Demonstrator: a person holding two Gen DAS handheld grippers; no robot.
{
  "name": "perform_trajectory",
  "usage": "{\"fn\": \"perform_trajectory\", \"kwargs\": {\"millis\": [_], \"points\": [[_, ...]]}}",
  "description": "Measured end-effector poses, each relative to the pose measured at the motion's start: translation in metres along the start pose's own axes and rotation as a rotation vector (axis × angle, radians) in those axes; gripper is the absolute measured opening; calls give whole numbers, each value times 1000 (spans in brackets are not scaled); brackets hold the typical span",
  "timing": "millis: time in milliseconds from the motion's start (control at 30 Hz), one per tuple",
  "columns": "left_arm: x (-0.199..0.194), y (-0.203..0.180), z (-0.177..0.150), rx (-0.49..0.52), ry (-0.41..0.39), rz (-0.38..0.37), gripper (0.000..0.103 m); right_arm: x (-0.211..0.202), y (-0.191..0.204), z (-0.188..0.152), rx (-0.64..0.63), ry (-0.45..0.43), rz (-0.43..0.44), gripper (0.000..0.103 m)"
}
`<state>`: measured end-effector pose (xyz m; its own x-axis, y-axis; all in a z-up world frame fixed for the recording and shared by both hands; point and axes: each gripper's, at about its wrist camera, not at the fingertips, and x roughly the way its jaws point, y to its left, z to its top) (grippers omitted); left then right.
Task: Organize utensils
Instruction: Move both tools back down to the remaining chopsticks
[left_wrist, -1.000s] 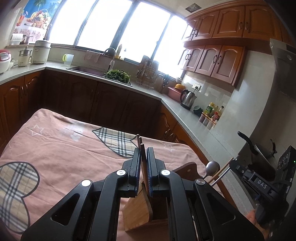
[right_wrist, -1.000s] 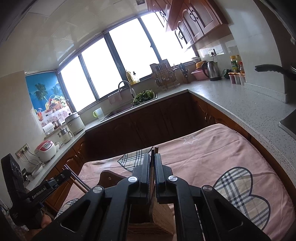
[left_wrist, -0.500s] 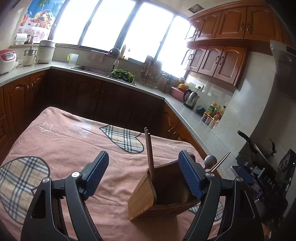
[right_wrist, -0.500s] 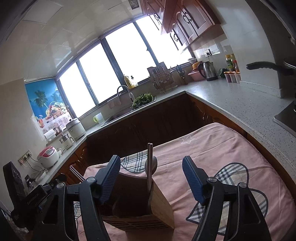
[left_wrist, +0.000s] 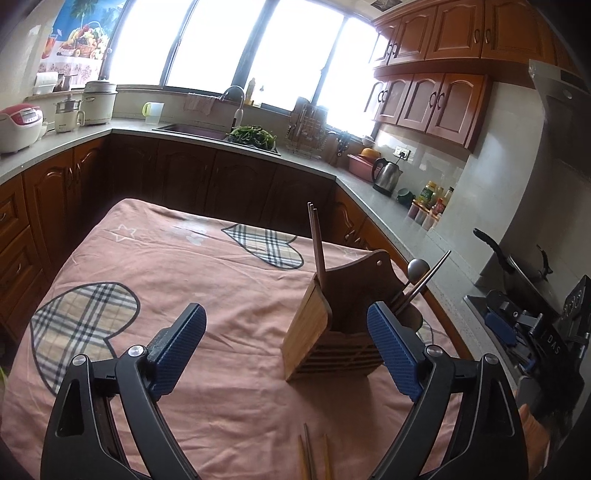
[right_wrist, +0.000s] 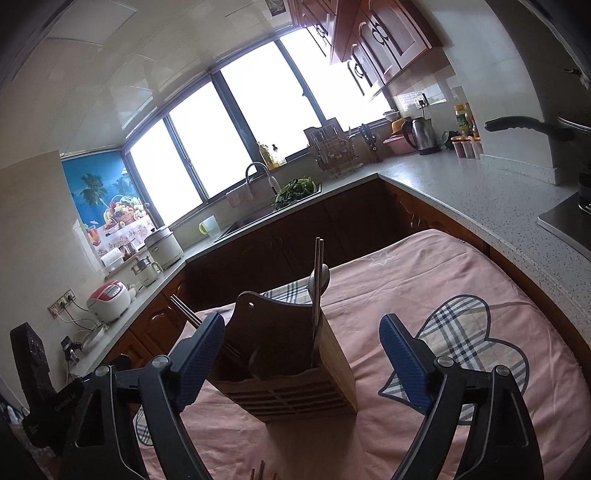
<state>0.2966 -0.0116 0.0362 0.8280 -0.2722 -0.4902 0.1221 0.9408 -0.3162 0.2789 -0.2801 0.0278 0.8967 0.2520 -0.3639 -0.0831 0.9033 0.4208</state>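
A wooden utensil holder (left_wrist: 332, 332) stands on the pink cloth; it also shows in the right wrist view (right_wrist: 291, 365). Dark brown chopsticks (left_wrist: 317, 240) stand in its left compartment. A metal spoon (left_wrist: 416, 269) and metal chopsticks (left_wrist: 430, 275) lean in its right compartment; in the right wrist view the spoon (right_wrist: 320, 280) and the metal chopsticks (right_wrist: 318, 280) stand upright. My left gripper (left_wrist: 286, 345) is open and empty, just short of the holder. My right gripper (right_wrist: 301, 358) is open and empty, its jaws to either side of the holder. More wooden chopsticks (left_wrist: 314, 458) lie on the cloth near me.
The cloth-covered table (left_wrist: 166, 266) has a plaid heart patch (left_wrist: 81, 325). Kitchen counters (left_wrist: 384, 206) wrap around the back and right, with a kettle (left_wrist: 386, 176), sink (left_wrist: 195, 131) and rice cookers (left_wrist: 20, 125). A pan (left_wrist: 517, 266) sits at right.
Both grippers opened, released the chopsticks into the holder and drew back. The brown chopsticks now stand in the left compartment and the metal ones in the right.
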Motion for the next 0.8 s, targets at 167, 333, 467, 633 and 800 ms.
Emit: {"fn": "perform_trajectory", "kwargs": {"millis": [167,333,467,633,800], "points": [[-15,10,-22,-11,28,16,91,-17,4,-12,-5,8,-3,88],[-29,24,-39,-32,50,33,91,-31,7,-28,-6,30,-1,88],[-43,33,-51,-35,58,43,91,-42,7,-40,-1,44,0,88],[-53,41,-66,-37,78,54,91,-54,10,-53,-6,63,1,88],[-61,48,-81,-41,96,66,91,-61,13,-66,-10,80,0,88]]}}
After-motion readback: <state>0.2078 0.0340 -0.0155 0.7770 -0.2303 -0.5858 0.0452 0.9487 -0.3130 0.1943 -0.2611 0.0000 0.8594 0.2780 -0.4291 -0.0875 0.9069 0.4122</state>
